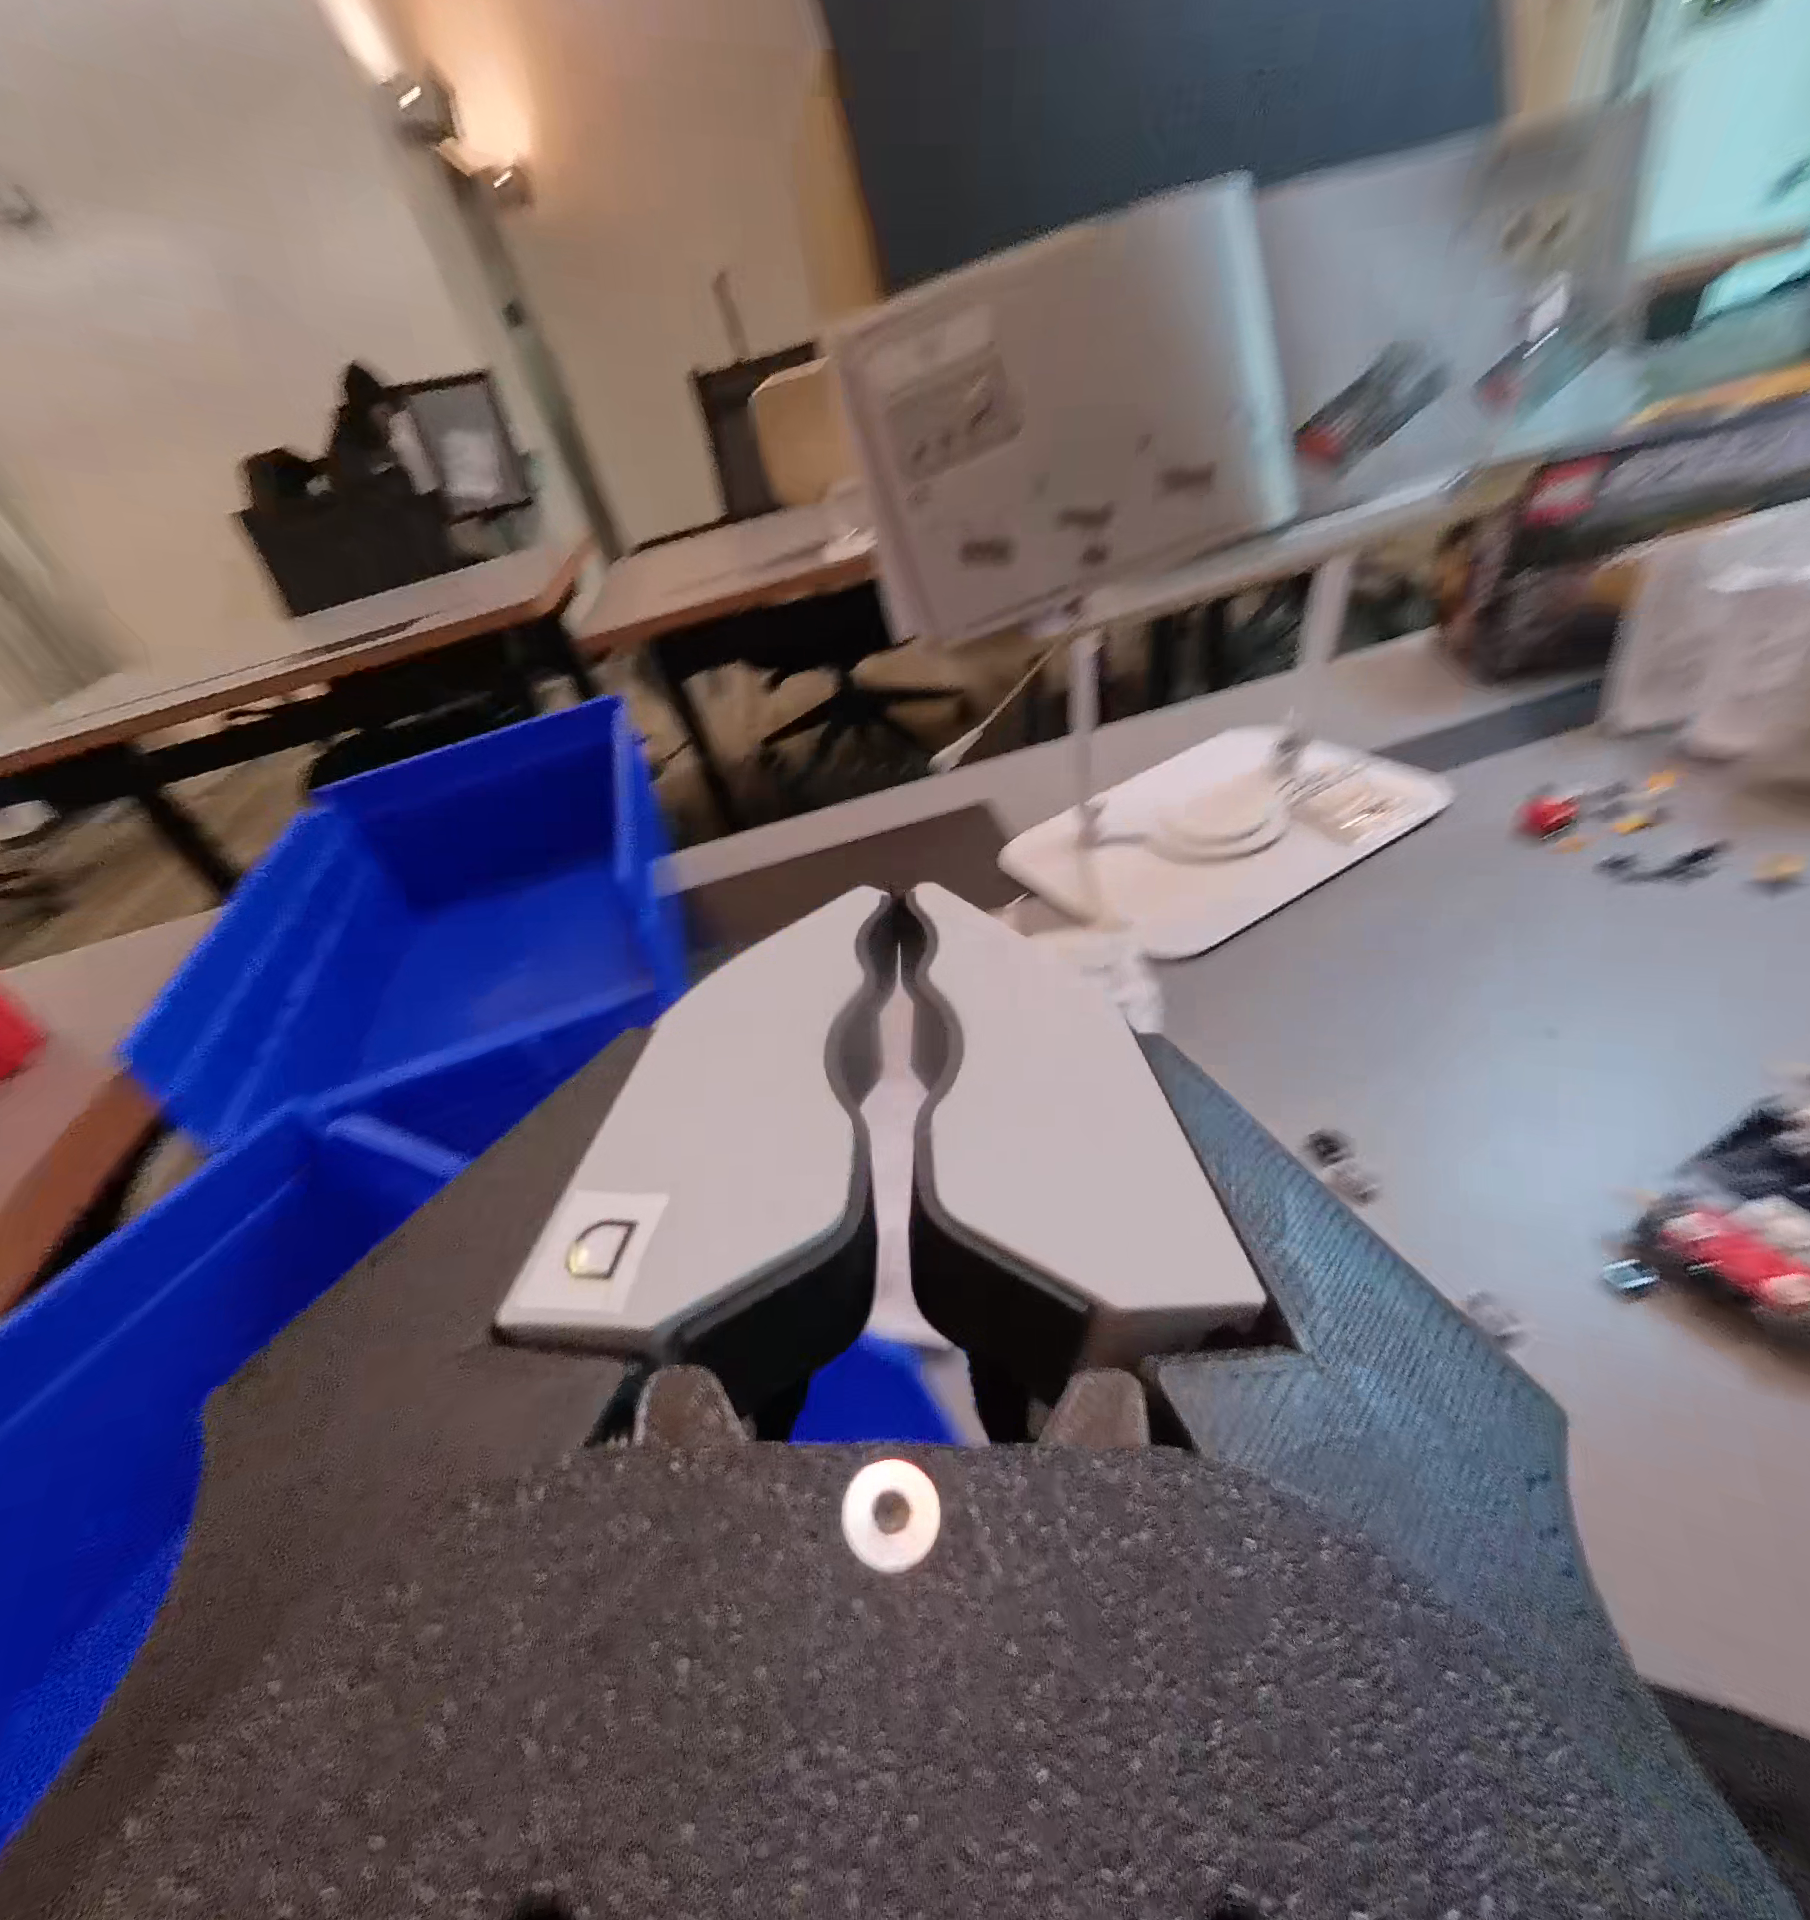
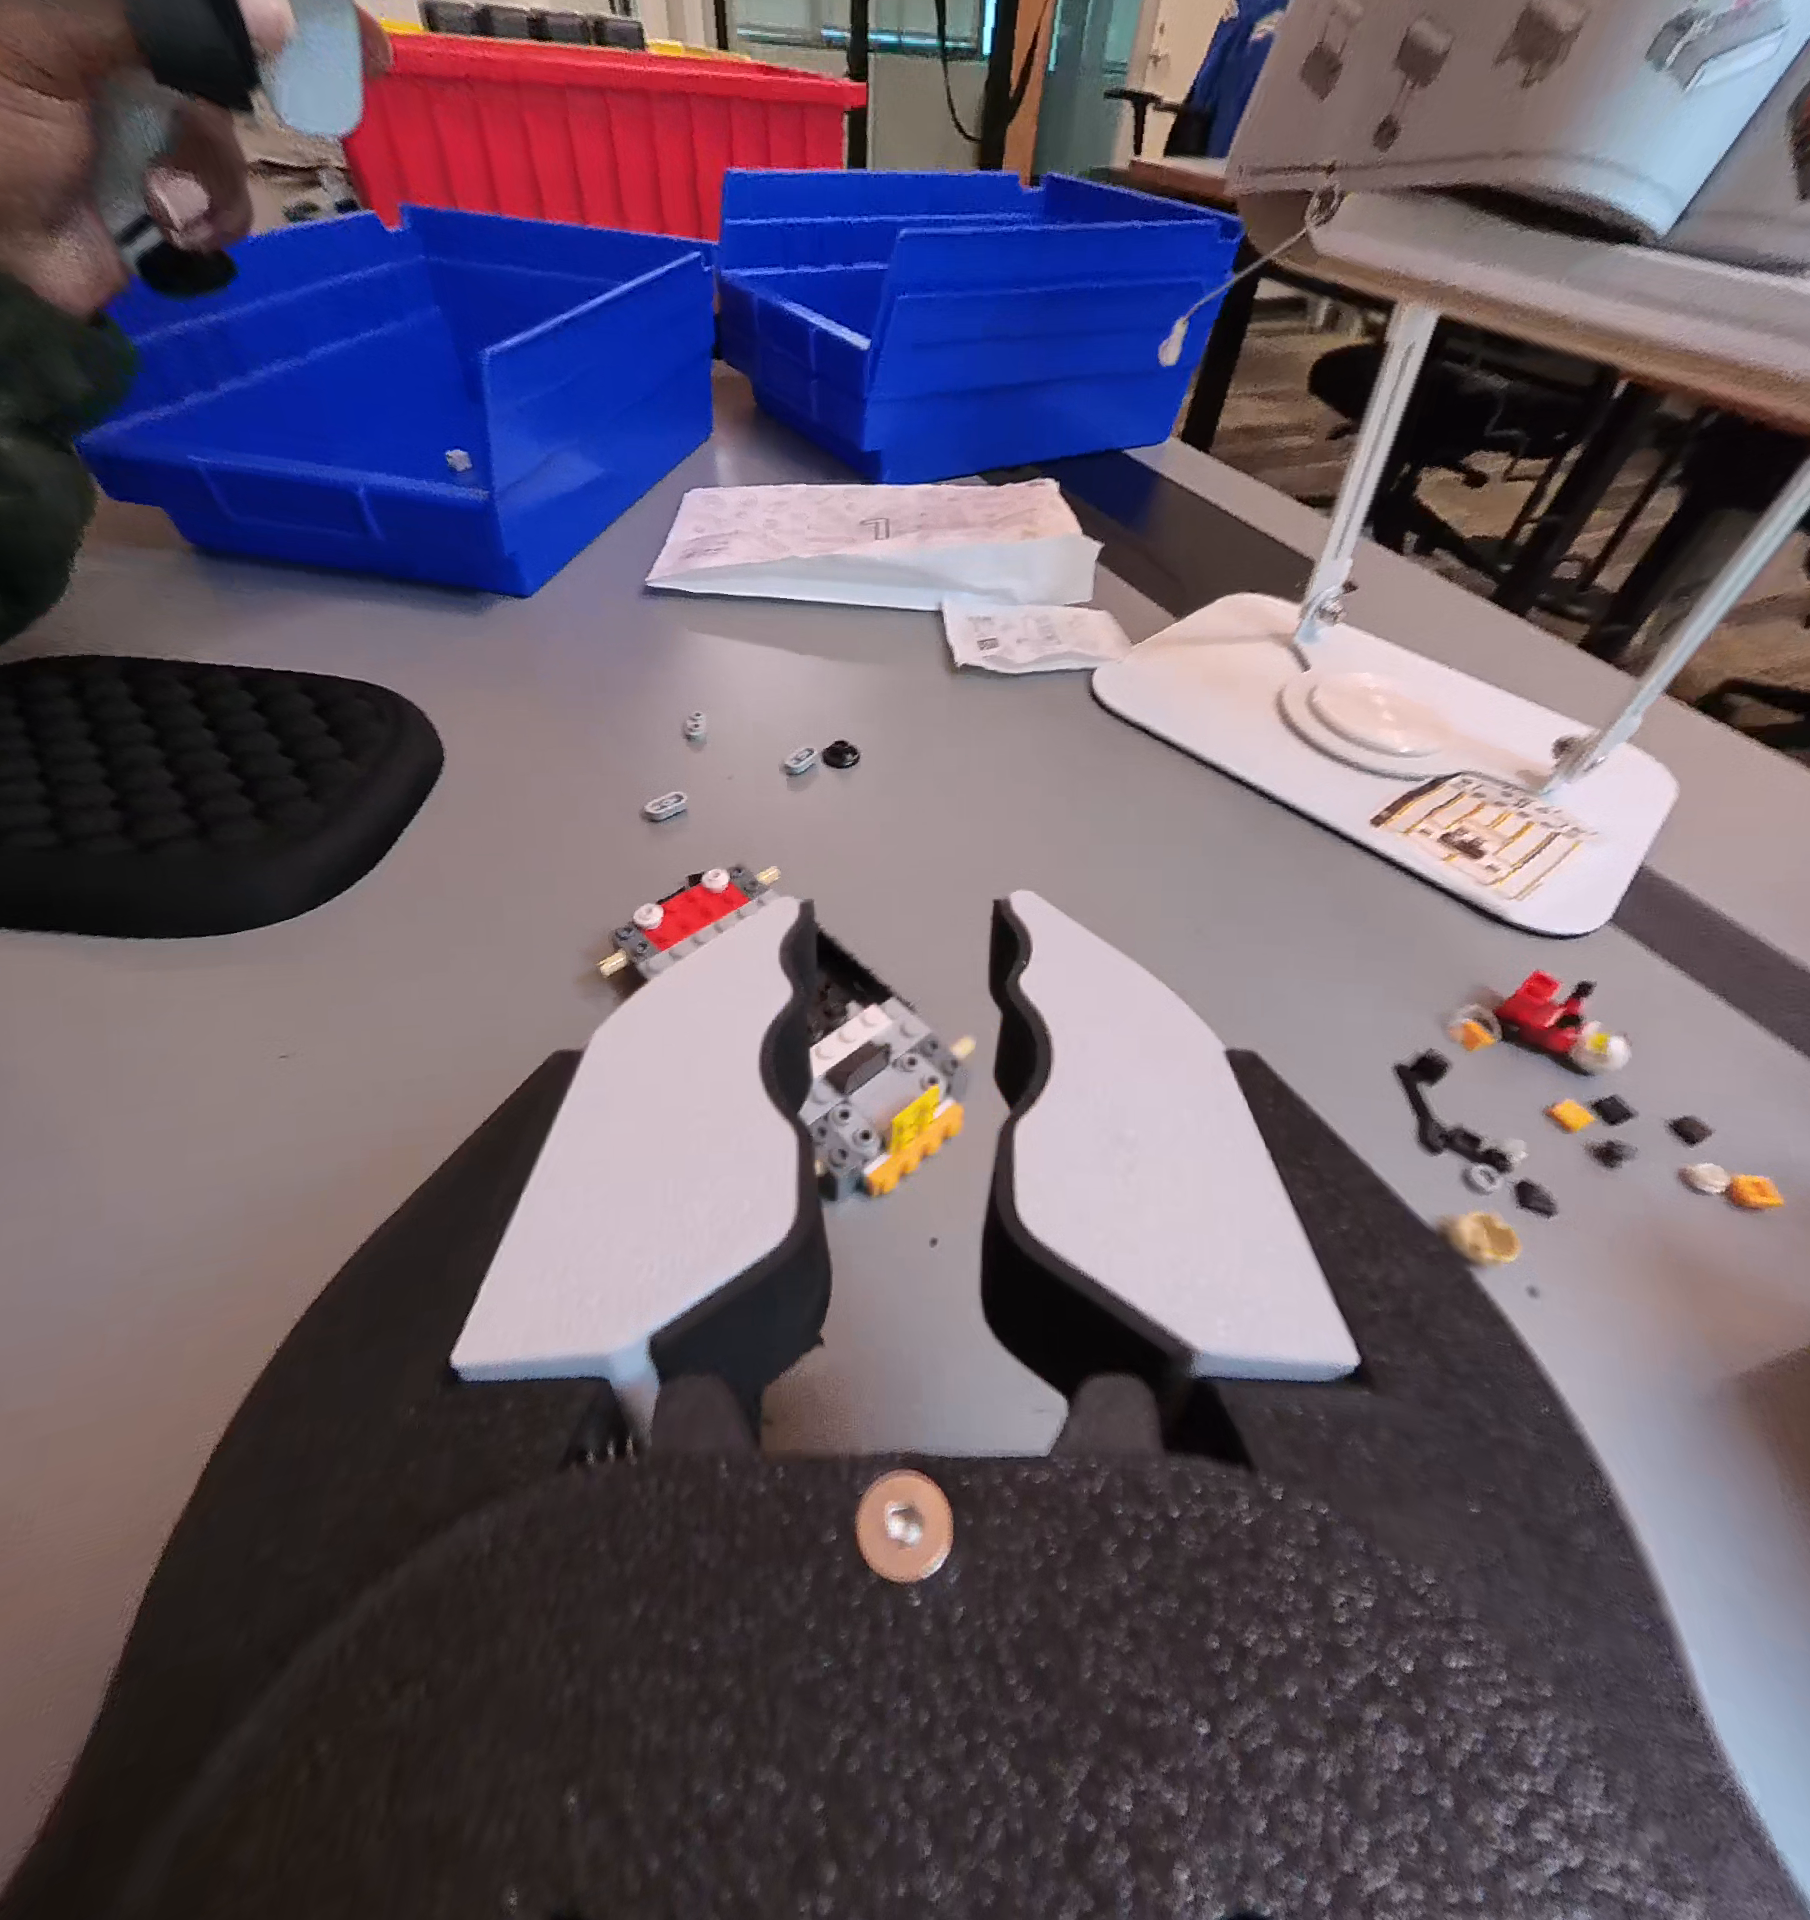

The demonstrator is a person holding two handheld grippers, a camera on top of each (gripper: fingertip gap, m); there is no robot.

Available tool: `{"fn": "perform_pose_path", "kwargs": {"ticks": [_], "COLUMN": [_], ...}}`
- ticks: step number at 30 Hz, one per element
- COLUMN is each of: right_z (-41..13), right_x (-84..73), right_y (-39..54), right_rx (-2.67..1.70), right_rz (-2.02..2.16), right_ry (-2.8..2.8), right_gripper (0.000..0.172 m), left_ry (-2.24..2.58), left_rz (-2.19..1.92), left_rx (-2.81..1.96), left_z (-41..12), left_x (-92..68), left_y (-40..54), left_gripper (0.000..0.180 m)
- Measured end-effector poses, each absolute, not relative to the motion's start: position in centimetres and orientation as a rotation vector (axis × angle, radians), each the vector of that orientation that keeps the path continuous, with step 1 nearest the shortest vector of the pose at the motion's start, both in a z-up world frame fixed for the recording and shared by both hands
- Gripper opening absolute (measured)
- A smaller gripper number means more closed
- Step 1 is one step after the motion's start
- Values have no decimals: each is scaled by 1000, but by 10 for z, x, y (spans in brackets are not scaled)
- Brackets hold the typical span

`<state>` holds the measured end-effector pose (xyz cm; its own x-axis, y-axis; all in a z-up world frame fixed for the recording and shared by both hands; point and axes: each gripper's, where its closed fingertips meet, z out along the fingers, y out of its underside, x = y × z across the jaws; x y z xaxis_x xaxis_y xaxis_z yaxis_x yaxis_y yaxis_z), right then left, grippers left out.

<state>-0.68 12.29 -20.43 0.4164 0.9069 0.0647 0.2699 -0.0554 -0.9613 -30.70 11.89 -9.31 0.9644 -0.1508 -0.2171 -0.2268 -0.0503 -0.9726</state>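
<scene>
Over the grey table [image 2: 1140, 831], right tool [image 2: 896, 935] gapes apart astride a brick-built car chassis [image 2: 880, 1101], unclamped, while left tool [image 1: 899, 914] sits pinched together beside a blue bin [image 1: 413, 935].

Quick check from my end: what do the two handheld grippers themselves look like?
Both match: a black speckled body with a silver washer screw, two pale grey flat curved fingers lined with wavy black pads. The left gripper carries a small white sticker on one finger. No cables visible.
</scene>
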Motion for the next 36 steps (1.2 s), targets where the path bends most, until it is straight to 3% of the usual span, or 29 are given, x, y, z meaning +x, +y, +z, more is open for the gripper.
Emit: {"fn": "perform_pose_path", "kwargs": {"ticks": [5,10,20,30,36], "right_z": [-186,-154,-95,-95,-87], "right_x": [-14,-26,-65,-116,-133], "right_y": [148,183,275,369,389], "right_rx": [-1534,-1469,-1380,-1361,-1320], "right_rz": [608,548,394,-8,-159], "right_ry": [-1073,-1028,-889,-855,-849], "right_gripper": [38,43,57,88,79], "left_ry": [369,420,518,582,590], "left_rz": [-373,-456,-504,-597,-644], "left_rx": [-1488,-1435,-1595,-1670,-1674], "left_z": [-74,-77,-167,-188,-188], "left_x": [-242,-200,-160,-146,-147], "left_y": [124,142,164,162,159], "left_gripper": [0,0,0,0,0]}}
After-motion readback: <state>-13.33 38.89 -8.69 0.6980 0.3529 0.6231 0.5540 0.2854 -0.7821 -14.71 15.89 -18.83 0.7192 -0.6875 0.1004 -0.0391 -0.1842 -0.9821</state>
